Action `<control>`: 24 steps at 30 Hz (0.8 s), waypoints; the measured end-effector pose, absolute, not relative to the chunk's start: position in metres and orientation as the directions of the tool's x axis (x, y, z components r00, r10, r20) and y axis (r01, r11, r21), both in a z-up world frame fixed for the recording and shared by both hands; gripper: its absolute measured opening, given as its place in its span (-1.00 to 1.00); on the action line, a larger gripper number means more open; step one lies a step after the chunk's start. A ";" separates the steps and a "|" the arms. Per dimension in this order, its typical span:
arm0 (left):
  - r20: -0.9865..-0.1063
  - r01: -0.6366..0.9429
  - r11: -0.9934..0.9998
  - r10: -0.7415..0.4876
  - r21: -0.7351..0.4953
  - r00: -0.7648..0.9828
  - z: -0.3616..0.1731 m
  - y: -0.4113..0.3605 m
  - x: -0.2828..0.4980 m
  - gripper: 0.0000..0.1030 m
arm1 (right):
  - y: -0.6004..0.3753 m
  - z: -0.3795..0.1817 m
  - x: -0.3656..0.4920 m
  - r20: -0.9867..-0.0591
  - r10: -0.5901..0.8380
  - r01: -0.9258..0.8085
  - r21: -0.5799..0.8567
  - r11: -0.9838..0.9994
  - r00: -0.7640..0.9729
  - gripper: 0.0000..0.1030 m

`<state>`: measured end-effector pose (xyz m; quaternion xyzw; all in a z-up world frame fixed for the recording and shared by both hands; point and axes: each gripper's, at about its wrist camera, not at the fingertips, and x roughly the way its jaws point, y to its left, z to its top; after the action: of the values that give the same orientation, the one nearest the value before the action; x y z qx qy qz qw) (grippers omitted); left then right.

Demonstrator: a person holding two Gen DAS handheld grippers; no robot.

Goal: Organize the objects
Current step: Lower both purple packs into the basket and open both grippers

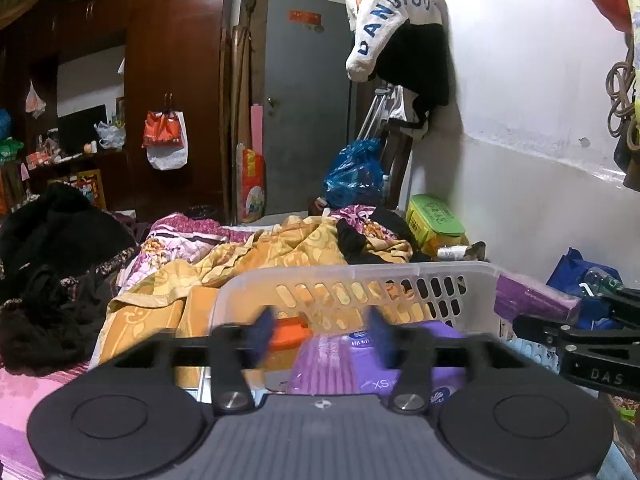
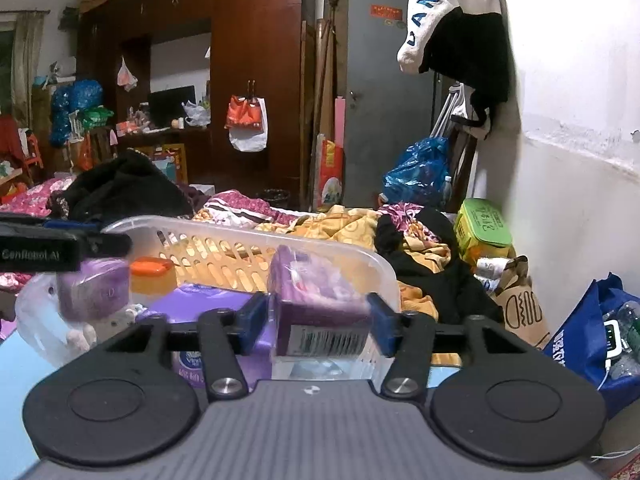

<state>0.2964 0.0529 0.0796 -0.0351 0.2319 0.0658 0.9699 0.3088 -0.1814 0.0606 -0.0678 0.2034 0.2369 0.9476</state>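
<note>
A clear plastic basket (image 1: 360, 280) (image 2: 224, 232) stands on the bed in front of both grippers. A purple tissue pack (image 1: 380, 364) (image 2: 208, 300) and an orange-lidded jar (image 1: 288, 334) (image 2: 152, 274) lie in it. My right gripper (image 2: 318, 322) is shut on a purple box (image 2: 320, 304) with a barcode, held at the basket's right rim; it shows at the right of the left wrist view (image 1: 532, 300). My left gripper (image 1: 320, 334) is open over the basket with nothing between its pads. A second purple box (image 2: 94, 288) sits blurred by the left gripper.
Crumpled orange and floral bedding (image 1: 260, 256) and black clothes (image 1: 52, 260) lie behind and left of the basket. A green box (image 1: 434, 220), a paper bag (image 2: 520, 304) and a blue bag (image 2: 592, 332) stand along the white wall on the right.
</note>
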 end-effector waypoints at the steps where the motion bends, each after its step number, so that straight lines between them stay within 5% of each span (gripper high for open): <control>1: -0.447 -0.149 0.988 0.119 -0.032 0.886 0.079 0.052 0.296 0.62 | -0.182 0.062 0.306 -0.403 0.420 -0.474 -0.039 0.880 0.813 0.66; 8: -0.378 -0.115 0.992 0.090 -0.045 0.921 0.080 0.050 0.276 0.67 | -0.199 0.068 0.304 -0.352 0.467 -0.497 0.006 0.868 0.811 1.00; 19: -0.290 -0.137 0.990 0.123 -0.029 0.949 0.080 0.043 0.242 0.90 | -0.215 0.071 0.287 -0.337 0.539 -0.550 0.072 0.832 0.772 1.00; 24: -0.255 -0.124 0.992 0.118 -0.004 0.960 0.082 0.034 0.213 0.90 | -0.206 0.064 0.259 -0.349 0.392 -0.434 -0.048 0.899 0.851 1.00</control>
<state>0.2134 0.0341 0.0817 -0.0099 0.1281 0.0611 0.9898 0.2591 -0.2063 0.0641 -0.0626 0.1675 0.2153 0.9600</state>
